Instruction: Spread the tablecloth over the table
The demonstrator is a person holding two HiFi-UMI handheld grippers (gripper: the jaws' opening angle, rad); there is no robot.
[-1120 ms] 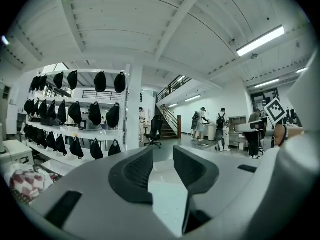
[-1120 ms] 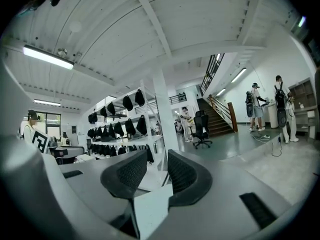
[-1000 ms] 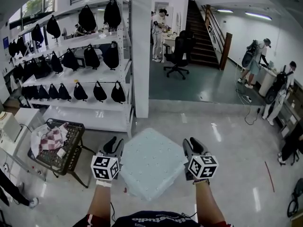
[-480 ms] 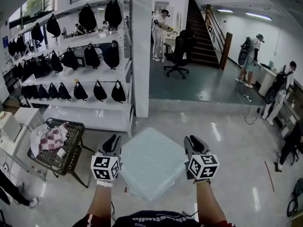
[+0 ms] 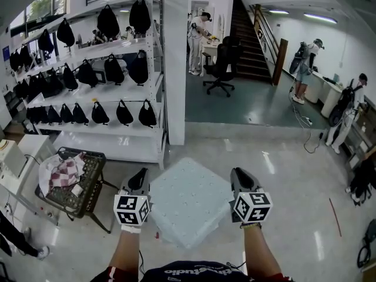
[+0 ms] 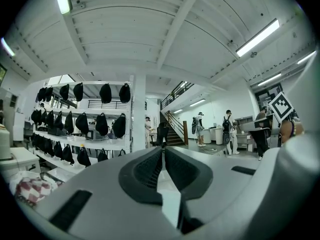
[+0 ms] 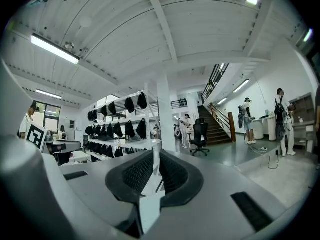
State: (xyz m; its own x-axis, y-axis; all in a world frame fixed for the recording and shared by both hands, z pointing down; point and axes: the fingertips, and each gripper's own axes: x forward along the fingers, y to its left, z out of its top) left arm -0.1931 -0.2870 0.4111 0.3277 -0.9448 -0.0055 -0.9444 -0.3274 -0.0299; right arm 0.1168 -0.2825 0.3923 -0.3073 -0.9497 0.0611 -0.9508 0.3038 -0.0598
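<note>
Two tongs flank the pale blue dotted square tablecloth, just in front of me. My left tongs have just closed, clenched on its left edge. My right tongs, also closing, show a gap round the right edge. Pulling now could slip that side and skew it, I judge.

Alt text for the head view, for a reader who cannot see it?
Seen from above, a person's left gripper and right gripper sit at opposite edges of a pale blue tablecloth lying flat, their jaws just closing with its edge between them. Behind, white shelves of black bags fill the left and stairs rise beyond.
</note>
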